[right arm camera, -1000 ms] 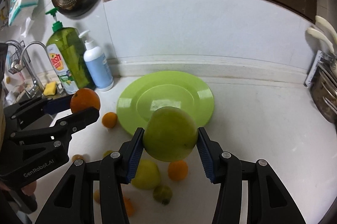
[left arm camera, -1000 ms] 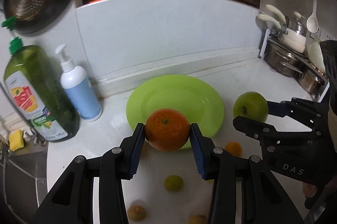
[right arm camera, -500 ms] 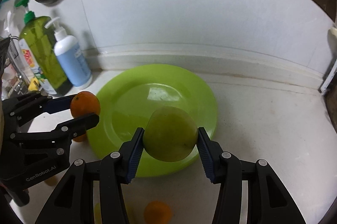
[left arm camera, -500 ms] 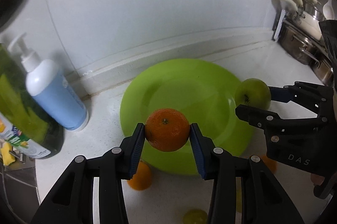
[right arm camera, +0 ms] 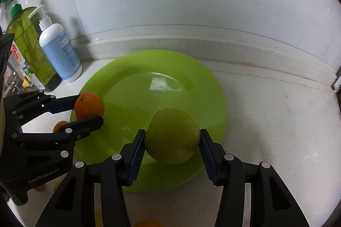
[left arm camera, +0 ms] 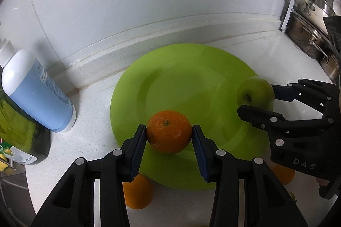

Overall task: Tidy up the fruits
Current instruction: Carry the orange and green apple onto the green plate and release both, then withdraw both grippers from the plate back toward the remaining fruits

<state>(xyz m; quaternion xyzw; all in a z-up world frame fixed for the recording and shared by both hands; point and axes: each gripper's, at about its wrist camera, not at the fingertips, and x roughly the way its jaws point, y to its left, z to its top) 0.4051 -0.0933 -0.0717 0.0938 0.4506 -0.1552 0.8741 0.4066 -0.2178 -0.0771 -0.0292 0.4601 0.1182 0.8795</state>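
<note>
The left gripper (left arm camera: 169,137) clamps an orange (left arm camera: 169,135); the right gripper (right arm camera: 172,145) clamps an apple (right arm camera: 172,138). Released above the plate (left arm camera: 183,77), either could roll off the rim.

"DAS" on the right gripper (left arm camera: 254,99) body, "GenRobot.AI" on the left gripper (right arm camera: 88,108) body

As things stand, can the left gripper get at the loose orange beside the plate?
Probably not: the left gripper is shut on an orange over the plate, and the loose orange lies below its fingers.
</note>
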